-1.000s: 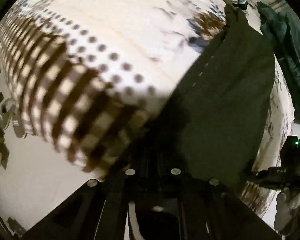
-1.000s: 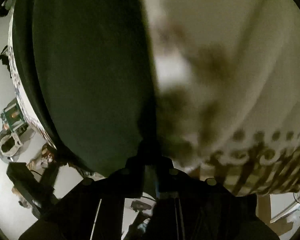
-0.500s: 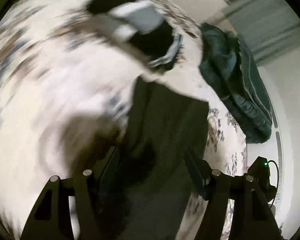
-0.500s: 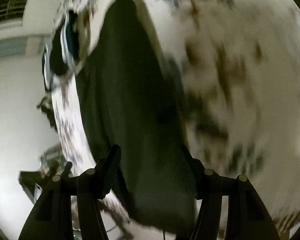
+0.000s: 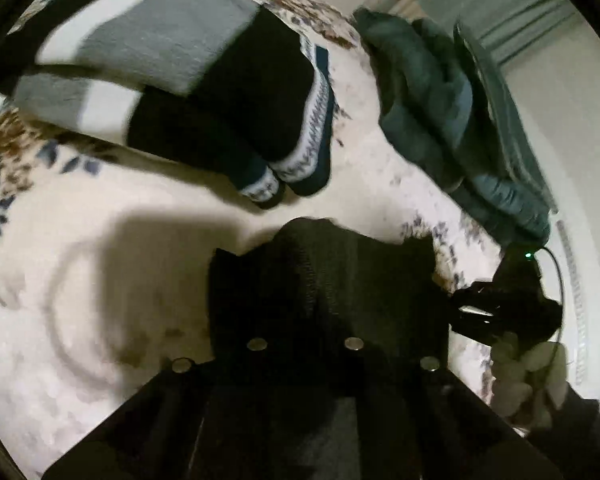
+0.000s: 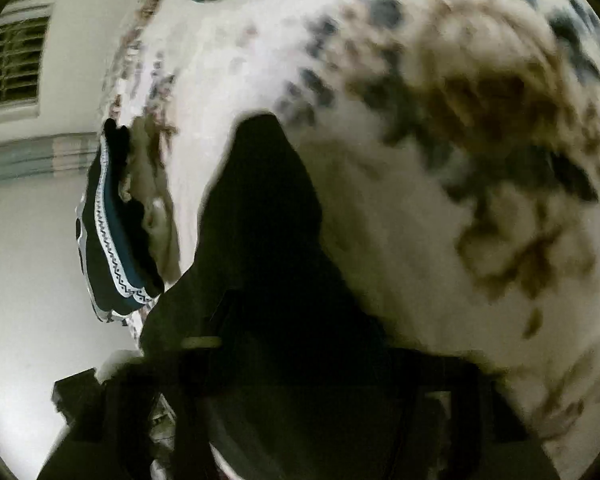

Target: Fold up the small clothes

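Note:
A dark garment (image 5: 324,272) lies bunched on the floral bedsheet (image 5: 80,280) right at my left gripper (image 5: 312,320), which is shut on its near edge. In the right wrist view the same dark garment (image 6: 260,208) rises in a peak over my right gripper (image 6: 284,340). That gripper's jaws are closing with the cloth between them, and the fingertips are hidden under the fabric. The right gripper's body (image 5: 500,308) and the gloved hand (image 5: 520,368) holding it show at the right edge of the left wrist view.
A folded pile with a grey, white and black striped top (image 5: 140,52) over a navy patterned piece (image 5: 308,132) sits just beyond the dark garment. The navy patterned piece (image 6: 108,240) overhangs the bed edge. A teal quilted jacket (image 5: 440,100) lies at the far right.
Both grippers swept across the bed from the checked edge toward the folded pile. They opened over the flat dark garment midway and have closed on it again, now bunched.

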`<state>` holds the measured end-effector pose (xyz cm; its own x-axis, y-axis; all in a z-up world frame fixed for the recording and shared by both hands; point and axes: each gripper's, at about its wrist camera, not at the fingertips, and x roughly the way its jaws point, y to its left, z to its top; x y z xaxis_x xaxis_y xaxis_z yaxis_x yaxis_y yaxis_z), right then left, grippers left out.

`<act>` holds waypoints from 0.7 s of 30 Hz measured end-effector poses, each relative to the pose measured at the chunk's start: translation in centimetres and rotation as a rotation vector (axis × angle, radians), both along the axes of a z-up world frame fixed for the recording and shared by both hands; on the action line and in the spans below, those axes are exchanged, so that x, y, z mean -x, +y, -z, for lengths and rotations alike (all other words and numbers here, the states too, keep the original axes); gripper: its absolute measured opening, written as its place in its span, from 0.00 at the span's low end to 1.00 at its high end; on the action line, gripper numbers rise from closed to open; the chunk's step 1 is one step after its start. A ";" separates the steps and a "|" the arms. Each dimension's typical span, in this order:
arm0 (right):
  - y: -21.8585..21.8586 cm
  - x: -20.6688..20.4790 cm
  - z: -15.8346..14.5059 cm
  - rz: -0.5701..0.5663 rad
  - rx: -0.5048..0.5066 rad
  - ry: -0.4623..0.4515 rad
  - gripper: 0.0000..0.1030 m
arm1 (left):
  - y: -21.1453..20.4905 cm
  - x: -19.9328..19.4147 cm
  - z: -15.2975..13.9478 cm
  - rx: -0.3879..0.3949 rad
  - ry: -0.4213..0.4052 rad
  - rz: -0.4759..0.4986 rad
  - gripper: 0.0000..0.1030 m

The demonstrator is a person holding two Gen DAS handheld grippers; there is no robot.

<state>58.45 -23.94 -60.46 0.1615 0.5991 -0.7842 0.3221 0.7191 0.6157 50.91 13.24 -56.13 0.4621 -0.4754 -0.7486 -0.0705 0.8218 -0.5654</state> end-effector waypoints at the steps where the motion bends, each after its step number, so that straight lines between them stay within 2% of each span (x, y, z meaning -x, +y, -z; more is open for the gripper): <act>1: 0.1 -0.2 -0.3 0.004 0.016 -0.014 0.09 | 0.5 -0.3 0.6 -0.011 0.013 -0.003 0.05; 3: 0.4 -1.3 0.1 0.006 0.057 -0.014 0.08 | 0.8 -1.5 2.4 -0.008 0.048 0.007 0.06; 5: 0.5 -2.1 0.9 0.000 0.112 0.026 0.08 | 0.7 -2.2 4.1 -0.011 0.089 0.026 0.06; 7: 0.8 -2.6 1.4 -0.010 0.119 0.064 0.08 | 0.8 -2.3 4.8 0.010 0.112 0.025 0.09; 9: 1.0 -2.5 1.0 -0.007 0.106 0.090 0.16 | 1.2 -1.9 4.6 0.066 0.126 0.023 0.11; 10: 0.9 -2.1 0.4 -0.013 0.091 0.086 0.19 | 1.4 -1.5 4.1 0.067 0.135 0.014 0.26; 11: 0.9 -1.5 -0.4 -0.028 0.091 0.082 0.32 | 1.7 -0.8 3.3 0.083 0.138 0.008 0.35; 12: 0.5 -0.6 -0.9 -0.041 0.090 0.076 0.50 | 1.9 -0.2 2.7 0.092 0.129 0.007 0.53; 13: 0.3 0.6 -1.8 -0.054 0.077 0.068 0.54 | 2.1 0.7 1.8 0.086 0.117 -0.002 0.62; 15: -0.1 3.4 -3.2 -0.083 0.051 0.065 0.56 | 2.4 3.6 -0.5 0.088 0.084 -0.012 0.62; 17: -0.9 8.0 -4.5 -0.117 0.034 0.069 0.59 | 2.5 6.0 -1.8 0.074 0.076 -0.025 0.62; 21: -1.2 17.3 -5.8 -0.157 -0.015 0.101 0.59 | 2.1 14.7 -4.3 0.062 0.093 -0.046 0.62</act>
